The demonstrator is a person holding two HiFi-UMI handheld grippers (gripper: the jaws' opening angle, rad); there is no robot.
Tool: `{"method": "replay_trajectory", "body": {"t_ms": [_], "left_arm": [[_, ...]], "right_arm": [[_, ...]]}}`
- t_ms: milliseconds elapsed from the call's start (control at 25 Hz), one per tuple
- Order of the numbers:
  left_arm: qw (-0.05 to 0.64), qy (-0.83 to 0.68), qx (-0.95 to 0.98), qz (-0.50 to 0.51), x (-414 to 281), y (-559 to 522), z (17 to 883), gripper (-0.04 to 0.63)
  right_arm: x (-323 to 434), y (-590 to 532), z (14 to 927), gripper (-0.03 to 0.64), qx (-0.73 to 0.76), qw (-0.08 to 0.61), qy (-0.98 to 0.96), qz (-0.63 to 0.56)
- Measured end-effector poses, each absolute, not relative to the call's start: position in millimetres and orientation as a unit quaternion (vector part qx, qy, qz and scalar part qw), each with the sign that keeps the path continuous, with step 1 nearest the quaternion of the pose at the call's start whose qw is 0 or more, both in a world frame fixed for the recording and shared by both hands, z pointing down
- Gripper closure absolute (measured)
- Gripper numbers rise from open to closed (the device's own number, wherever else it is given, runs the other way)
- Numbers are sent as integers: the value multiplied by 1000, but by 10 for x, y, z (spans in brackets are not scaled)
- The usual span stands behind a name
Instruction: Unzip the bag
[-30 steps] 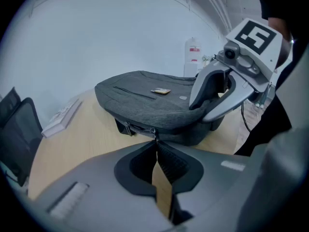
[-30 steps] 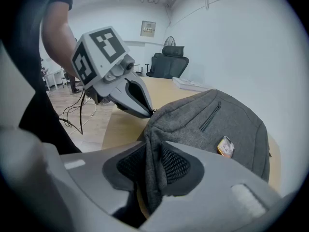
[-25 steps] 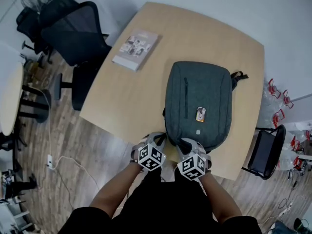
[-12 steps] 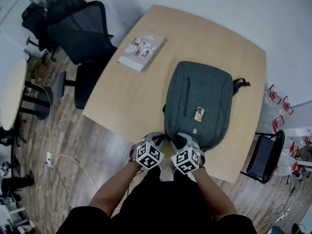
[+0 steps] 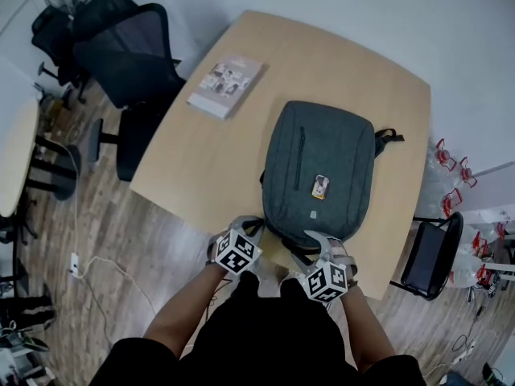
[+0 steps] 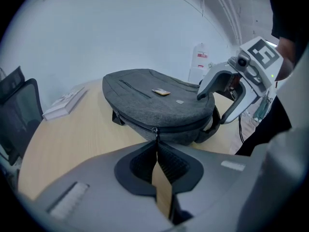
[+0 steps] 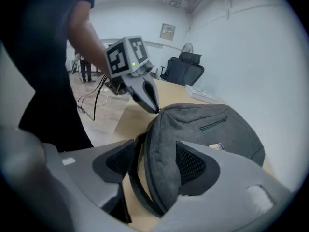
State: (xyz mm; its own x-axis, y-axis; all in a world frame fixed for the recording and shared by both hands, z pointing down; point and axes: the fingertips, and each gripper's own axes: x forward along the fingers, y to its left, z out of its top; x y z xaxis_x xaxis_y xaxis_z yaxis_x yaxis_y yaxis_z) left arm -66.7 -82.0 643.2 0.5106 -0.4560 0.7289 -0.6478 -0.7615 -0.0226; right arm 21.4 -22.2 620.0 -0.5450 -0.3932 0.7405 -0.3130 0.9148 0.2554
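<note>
Left gripper (image 6: pixel 155 146) jaws pinched shut on zipper pull (image 6: pixel 155 131) of grey backpack (image 5: pixel 318 167). Right gripper (image 5: pixel 322 246) jaws just opened wide, backpack edge between them.

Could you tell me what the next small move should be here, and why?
Probably close the right claw on the near edge of the bag to brace it: its jaws have just been opening and straddle that edge without pressing, while the left claw is shut on the zipper pull, ready to drag it.

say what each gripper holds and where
Left gripper pinches the zipper pull of the bag. Right gripper holds nothing: its jaws have just been opening, bag edge between them.
</note>
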Motion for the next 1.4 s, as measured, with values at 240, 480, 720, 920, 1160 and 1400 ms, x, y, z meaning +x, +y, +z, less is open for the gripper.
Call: {"method": "replay_trajectory", "body": {"t_ms": [240,480,720,920,1160,1400], "left_arm": [[127,-320,859,380,-670,-810,6415,569],[110,-317,856,392,-654,-761,6384,568],[100,-296,860,402,-523,-573,6402,569],[120,-296,864,389,-486,-435,6365,569],[134,-314,857,386,-543,-439,6360,566],[142,-328,851,384,-657,-499,6379,569]], "right_arm": [[636,-215,6296,474,182,463,-864,-76],[593,-263,6347,558,188,466,-862,-69],[466,-337,6325,563,220,452,-863,-42],[316,-416,6319,563,257,440,-860,-22],[29,-527,6312,561,280,431,-858,1],[-94,-477,6266,549,250,416,-874,-6]]}}
